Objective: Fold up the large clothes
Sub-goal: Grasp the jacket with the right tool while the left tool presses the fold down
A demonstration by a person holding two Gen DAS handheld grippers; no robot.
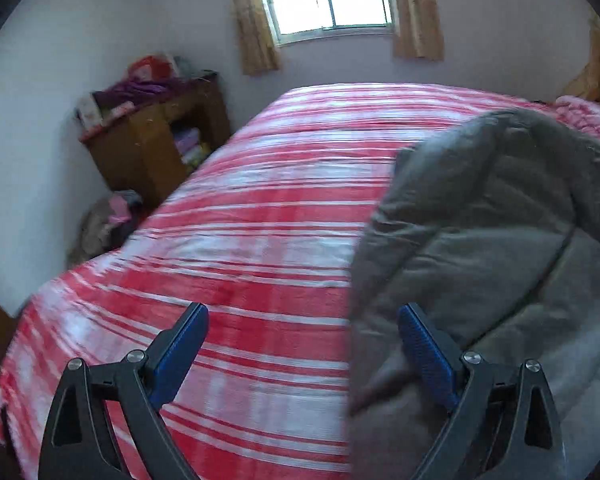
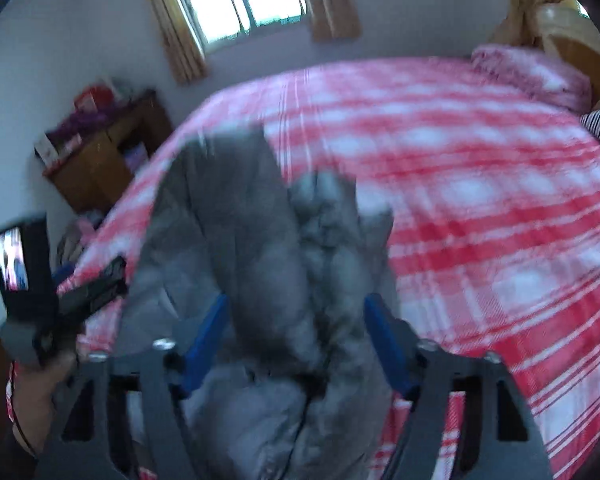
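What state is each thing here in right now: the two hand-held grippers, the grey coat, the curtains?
Left hand-held gripper: open, nothing between its fingers.
Right hand-held gripper: partly open, grey coat bunched between its fingers; grip unclear.
Grey coat: crumpled on the bed, not folded.
Curtains: drawn apart.

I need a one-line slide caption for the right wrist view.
Right gripper straddles a bunched grey padded garment above a red-and-white checked bedspread.

Grey quilted jacket [image 1: 500,240] on red-and-white checked bedspread [image 1: 240,240]; blue-padded black claws.
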